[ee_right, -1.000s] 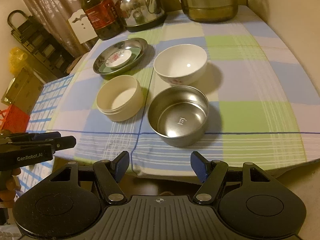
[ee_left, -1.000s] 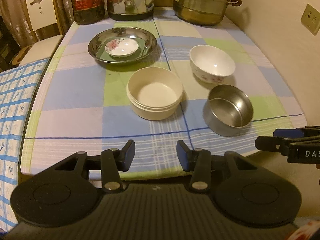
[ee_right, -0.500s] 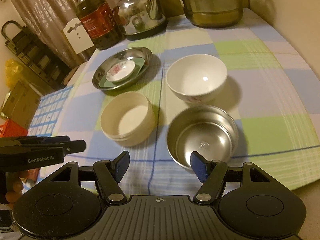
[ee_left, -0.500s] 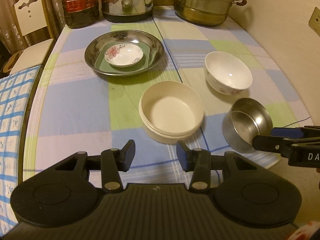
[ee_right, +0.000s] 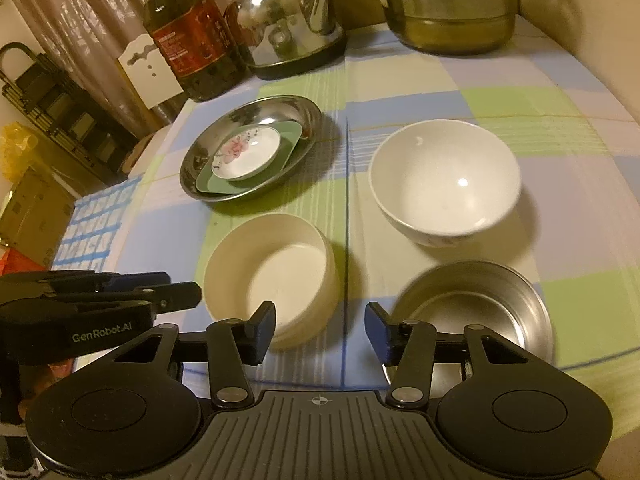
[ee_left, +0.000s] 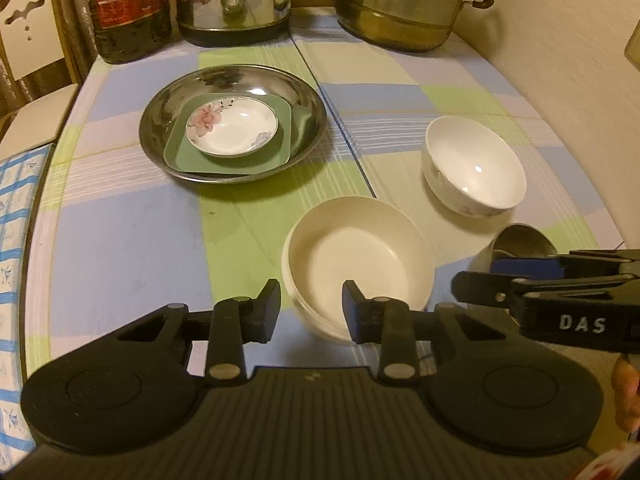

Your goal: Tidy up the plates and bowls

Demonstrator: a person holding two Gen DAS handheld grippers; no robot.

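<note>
Right wrist: steel bowl (shiny, empty), cream bowl, white bowl

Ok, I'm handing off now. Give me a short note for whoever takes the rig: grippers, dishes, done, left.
Left gripper: open, empty, at the cream bowl's near rim.
Right gripper: open, empty, between the cream bowl and the steel bowl.
White bowl stands apart behind the steel one.
Done: floral saucer on green plate in steel plate.
Left: all three bowls unstacked; likely nest them.
</note>
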